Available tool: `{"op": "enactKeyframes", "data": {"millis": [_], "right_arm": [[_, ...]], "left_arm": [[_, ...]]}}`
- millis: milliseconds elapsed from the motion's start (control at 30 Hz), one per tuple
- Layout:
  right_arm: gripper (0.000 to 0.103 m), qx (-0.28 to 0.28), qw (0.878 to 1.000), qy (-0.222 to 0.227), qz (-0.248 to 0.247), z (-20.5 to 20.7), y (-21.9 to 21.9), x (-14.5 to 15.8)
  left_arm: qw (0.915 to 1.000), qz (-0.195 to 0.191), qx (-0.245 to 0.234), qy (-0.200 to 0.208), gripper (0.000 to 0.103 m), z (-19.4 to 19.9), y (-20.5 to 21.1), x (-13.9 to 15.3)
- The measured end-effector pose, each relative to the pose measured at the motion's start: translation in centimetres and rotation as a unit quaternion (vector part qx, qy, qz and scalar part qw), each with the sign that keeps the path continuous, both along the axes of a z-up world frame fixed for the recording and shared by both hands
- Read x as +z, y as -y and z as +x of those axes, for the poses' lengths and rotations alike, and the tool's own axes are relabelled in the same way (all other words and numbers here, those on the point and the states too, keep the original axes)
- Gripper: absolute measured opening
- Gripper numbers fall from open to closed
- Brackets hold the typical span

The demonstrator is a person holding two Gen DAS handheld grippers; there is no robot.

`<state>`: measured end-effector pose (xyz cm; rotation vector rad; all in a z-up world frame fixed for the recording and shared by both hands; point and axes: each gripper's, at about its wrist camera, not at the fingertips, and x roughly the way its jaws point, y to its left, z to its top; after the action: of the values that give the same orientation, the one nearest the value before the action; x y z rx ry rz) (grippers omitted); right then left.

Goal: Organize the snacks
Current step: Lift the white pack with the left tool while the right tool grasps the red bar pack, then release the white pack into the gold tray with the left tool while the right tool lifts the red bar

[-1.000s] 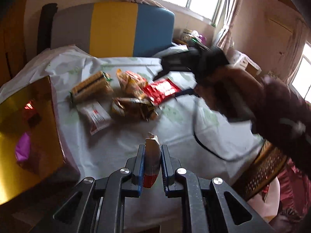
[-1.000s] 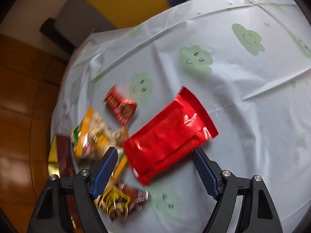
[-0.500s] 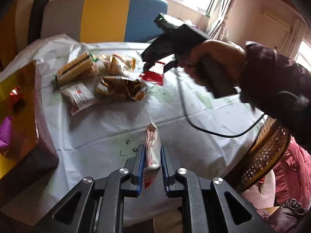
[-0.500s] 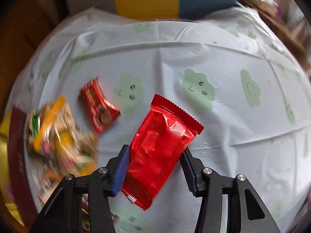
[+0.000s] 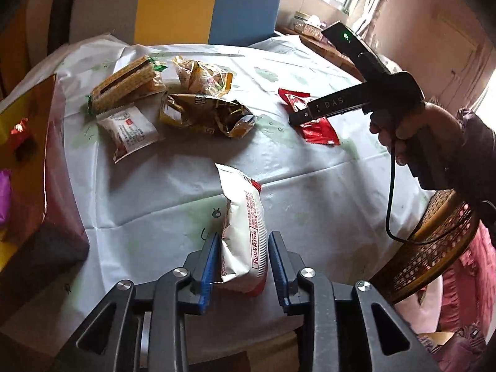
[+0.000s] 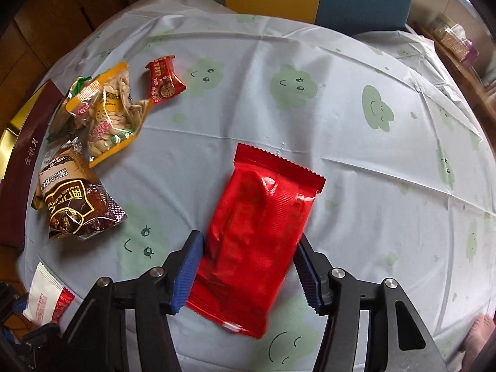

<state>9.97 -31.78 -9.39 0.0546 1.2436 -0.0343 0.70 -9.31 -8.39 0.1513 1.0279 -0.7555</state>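
Note:
In the left wrist view my left gripper [image 5: 243, 266] has its jaws spread a little around a white snack packet [image 5: 245, 232] that lies between them on the tablecloth; the left pad touches it, the right stands just off. In the right wrist view my right gripper [image 6: 248, 274] is closed on a large red snack packet [image 6: 260, 232], both pads pressing its sides. That red packet [image 5: 313, 121] and the right gripper [image 5: 297, 117] also show in the left wrist view. The white packet [image 6: 46, 299] shows at the lower left of the right wrist view.
Loose snacks lie on the white tablecloth [image 5: 173, 186]: a wafer pack [image 5: 127, 85], a white pack [image 5: 128, 128], a brown-gold bag [image 5: 204, 113], a seed bag [image 6: 108, 114], a small red candy [image 6: 164, 79]. A gold-lined box [image 5: 28, 142] stands left. A wicker chair [image 5: 434, 241] is right.
My left gripper's jaws have widened and the white packet has tipped flatter between them. My right gripper has closed onto the red packet and come nearer the table.

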Motion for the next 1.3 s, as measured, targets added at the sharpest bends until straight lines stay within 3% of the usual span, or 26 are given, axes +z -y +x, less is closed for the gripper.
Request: {"op": "enactKeyframes", "data": {"millis": [167,200,233,400,533,700,767,833,900,1000,1300], "right_arm": [[0.06,0.006,1.0,0.003,-0.007,-0.7,1.5,0.0],[0.06,0.006,1.0,0.003,-0.008,-0.8,1.1,0.1],[0.06,0.007,1.0,0.003,-0.011,-0.9,1.0,0.1],[0.052,0.023,0.999,0.006,-0.027,-0.1,-0.5,0.1],[0.051,0.03,0.999,0.009,-0.039,-0.4,-1.0,0.1],[0.051,0.034,0.998,0.011,-0.048,-0.9,-1.5,0.5],[0.051,0.034,0.998,0.012,-0.049,-1.0,-1.9,0.6],[0.051,0.034,0.998,0.012,-0.049,-1.0,-1.8,0.5],[0.051,0.034,0.998,0.012,-0.051,-0.8,-1.8,0.4],[0.051,0.035,0.998,0.012,-0.05,-0.6,-1.7,0.2],[0.051,0.039,0.998,0.012,-0.051,-0.3,-1.5,0.2]], "left_arm": [[0.999,0.037,-0.011,0.024,0.032,0.0,1.2,0.3],[0.9987,0.041,-0.013,0.029,0.03,0.0,1.4,0.3],[0.9985,0.041,-0.011,0.033,0.021,0.0,1.5,0.3],[0.9993,0.022,0.01,0.029,0.019,0.0,0.4,0.9],[0.9975,-0.016,0.049,0.048,0.019,0.6,-2.0,3.9],[0.9828,-0.068,0.155,0.074,0.02,3.5,-8.1,8.3],[0.9726,-0.08,0.209,0.064,0.02,5.5,-11.2,8.9],[0.9644,-0.067,0.251,0.05,0.019,7.2,-13.2,8.6],[0.9536,-0.071,0.292,0.016,0.018,9.0,-15.5,7.8],[0.9471,-0.074,0.312,-0.002,0.018,10.9,-16.4,6.8],[0.9438,-0.056,0.326,-0.002,0.017,13.6,-15.6,5.6]]}}
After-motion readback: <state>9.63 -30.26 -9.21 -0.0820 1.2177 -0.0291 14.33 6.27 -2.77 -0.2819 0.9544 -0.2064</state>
